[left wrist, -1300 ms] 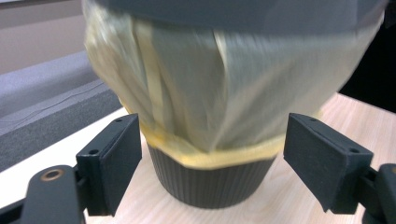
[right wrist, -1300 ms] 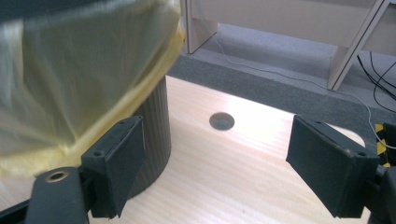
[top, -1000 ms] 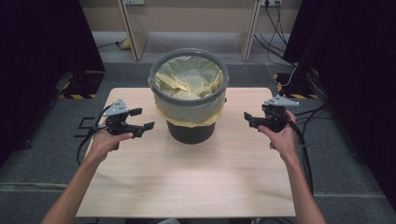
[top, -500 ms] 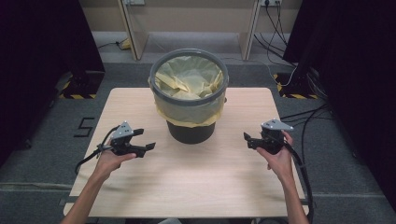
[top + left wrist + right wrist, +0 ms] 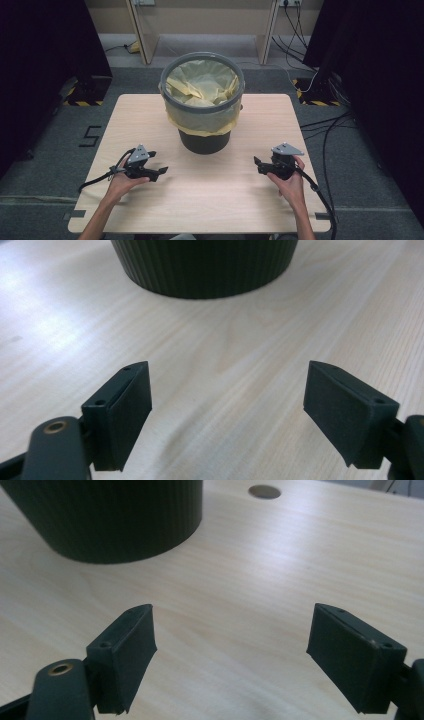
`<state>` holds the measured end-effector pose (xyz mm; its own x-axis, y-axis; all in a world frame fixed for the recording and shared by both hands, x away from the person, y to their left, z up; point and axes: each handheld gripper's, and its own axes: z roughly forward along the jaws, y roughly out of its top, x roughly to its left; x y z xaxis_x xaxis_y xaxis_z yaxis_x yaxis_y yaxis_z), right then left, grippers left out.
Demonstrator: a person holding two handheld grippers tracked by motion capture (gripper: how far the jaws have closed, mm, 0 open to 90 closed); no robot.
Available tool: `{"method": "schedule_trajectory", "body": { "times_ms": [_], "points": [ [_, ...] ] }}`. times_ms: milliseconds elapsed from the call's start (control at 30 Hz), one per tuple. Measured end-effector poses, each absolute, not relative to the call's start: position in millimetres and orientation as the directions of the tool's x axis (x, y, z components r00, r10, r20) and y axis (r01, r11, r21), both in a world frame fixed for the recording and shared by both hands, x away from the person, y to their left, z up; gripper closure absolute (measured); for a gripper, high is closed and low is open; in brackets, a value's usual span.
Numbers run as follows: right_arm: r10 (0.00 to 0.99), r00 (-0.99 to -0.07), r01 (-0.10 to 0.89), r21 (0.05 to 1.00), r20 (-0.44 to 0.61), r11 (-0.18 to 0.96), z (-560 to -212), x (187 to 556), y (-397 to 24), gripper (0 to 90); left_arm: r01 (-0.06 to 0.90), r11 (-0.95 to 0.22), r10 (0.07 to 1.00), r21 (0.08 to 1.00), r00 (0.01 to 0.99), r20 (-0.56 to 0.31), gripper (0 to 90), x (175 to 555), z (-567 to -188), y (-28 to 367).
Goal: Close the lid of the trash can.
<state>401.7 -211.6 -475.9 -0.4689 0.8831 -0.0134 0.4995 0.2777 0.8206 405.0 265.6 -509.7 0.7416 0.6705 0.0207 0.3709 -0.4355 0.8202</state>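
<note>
The right tongs (image 5: 230,660) hang low over the pale wooden tabletop (image 5: 280,580), jaws set wide apart with only bare wood between them. Ahead and to the left stands the dark ribbed bin (image 5: 110,515), with a round hole (image 5: 264,491) in the tabletop beyond it.

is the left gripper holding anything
No, the left gripper has its jaws wide apart with bare table between them.
</note>
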Motion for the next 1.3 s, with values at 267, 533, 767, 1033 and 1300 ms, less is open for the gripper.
{"method": "schedule_trajectory", "body": {
  "times_ms": [267,533,767,1033,1300],
  "points": [
    [0.868,-0.496,0.518,0.792,-0.027,0.321,-492,393,-208,19.7,0.403,-0.493,0.653,0.771,0.757,0.022,19.0,405,-522,264],
    [0.874,-0.486,0.539,0.782,-0.015,0.313,-499,388,-213,19.7,0.445,-0.496,0.655,0.746,0.756,-0.015,17.0,406,-523,266],
    [0.879,-0.477,0.562,0.763,-0.016,0.319,-505,378,-215,19.9,0.444,-0.496,0.654,0.747,0.756,-0.015,16.7,406,-523,267],
    [0.877,-0.477,0.592,0.719,-0.050,0.363,-508,365,-212,19.1,0.444,-0.496,0.654,0.747,0.757,-0.015,16.7,406,-523,267],
    [0.878,-0.474,0.602,0.704,-0.065,0.377,-511,354,-208,18.4,0.443,-0.496,0.654,0.747,0.756,-0.015,16.7,406,-523,267]
  ]
}}
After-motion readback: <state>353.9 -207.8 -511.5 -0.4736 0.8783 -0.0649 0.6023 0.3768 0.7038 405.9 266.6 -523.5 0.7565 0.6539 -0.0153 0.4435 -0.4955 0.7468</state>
